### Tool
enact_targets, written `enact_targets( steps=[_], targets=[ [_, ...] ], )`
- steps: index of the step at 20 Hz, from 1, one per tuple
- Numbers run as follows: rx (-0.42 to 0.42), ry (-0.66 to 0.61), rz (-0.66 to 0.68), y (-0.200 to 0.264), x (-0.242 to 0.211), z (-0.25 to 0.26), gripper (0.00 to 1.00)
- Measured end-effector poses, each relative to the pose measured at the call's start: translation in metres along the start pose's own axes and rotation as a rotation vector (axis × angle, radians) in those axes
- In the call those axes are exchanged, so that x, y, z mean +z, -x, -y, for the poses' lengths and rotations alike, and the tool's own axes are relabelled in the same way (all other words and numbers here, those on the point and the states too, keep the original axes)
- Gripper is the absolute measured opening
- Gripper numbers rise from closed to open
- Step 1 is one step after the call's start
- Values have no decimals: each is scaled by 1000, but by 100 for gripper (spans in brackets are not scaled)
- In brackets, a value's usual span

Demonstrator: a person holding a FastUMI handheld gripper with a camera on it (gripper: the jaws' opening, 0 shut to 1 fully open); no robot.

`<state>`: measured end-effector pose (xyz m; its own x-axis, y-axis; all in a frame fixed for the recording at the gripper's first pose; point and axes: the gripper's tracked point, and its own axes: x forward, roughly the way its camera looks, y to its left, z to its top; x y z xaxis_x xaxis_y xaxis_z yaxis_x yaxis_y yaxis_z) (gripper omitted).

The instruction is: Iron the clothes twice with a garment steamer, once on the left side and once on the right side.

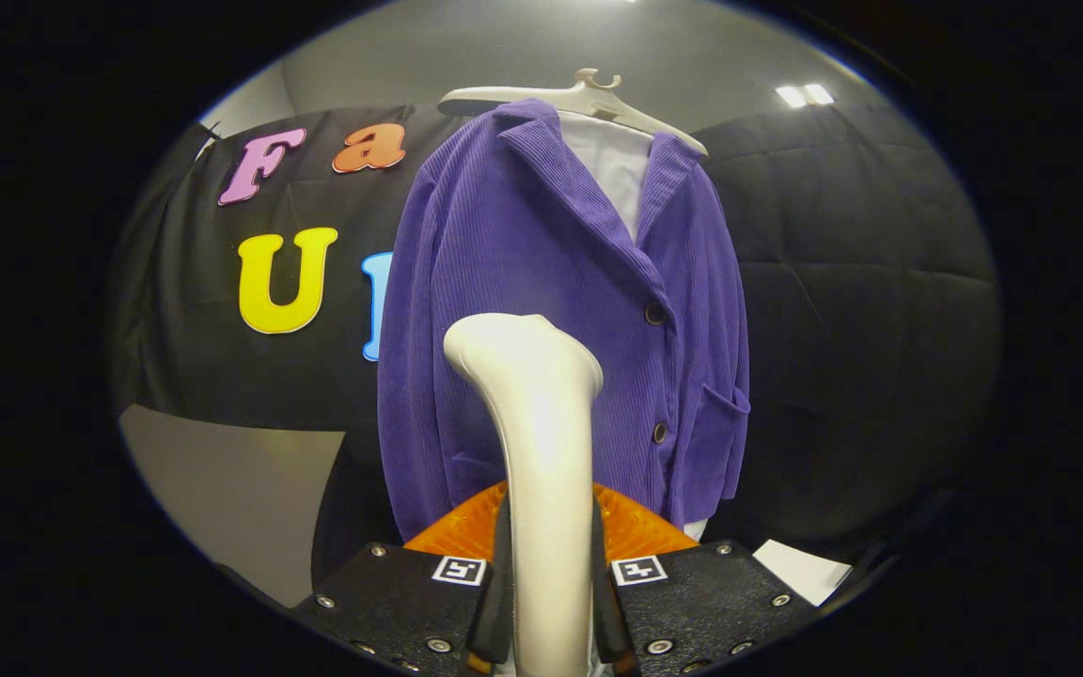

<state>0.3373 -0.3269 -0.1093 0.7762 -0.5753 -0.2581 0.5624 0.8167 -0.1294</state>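
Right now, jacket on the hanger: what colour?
Purple corduroy jacket, clearest in the gripper view.

So the backdrop is a black quilted cloth wall [861,282] draped all the way round, with visible stitched seams and a few creases. Above it, up around 12 o'clock, there's a plain grey ceiling [466,56] with a pair of small bright rectangular ceiling lights [805,94] at about 2 o'clock. Down at roughly 8 o'clock a bare patch of flat grey floor [222,489] peeks out under the cloth's lower edge. And at about 5 o'clock, a white flat sheet-like piece [800,569] lies low against the dark cloth; can't tell what it is.
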Motion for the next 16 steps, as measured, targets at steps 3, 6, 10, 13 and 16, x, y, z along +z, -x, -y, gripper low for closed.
enact_targets(
  steps=[3,6,10,13,16],
  targets=[
    [-1,11,-34,5,-29,5,34],
    [3,-4,-70,3,-56,7,34],
    [14,6,-138,1,-100,11,34],
    [24,18,-194,-4,-133,16,34],
    [27,20,-246,-2,-162,21,34]
  ],
)
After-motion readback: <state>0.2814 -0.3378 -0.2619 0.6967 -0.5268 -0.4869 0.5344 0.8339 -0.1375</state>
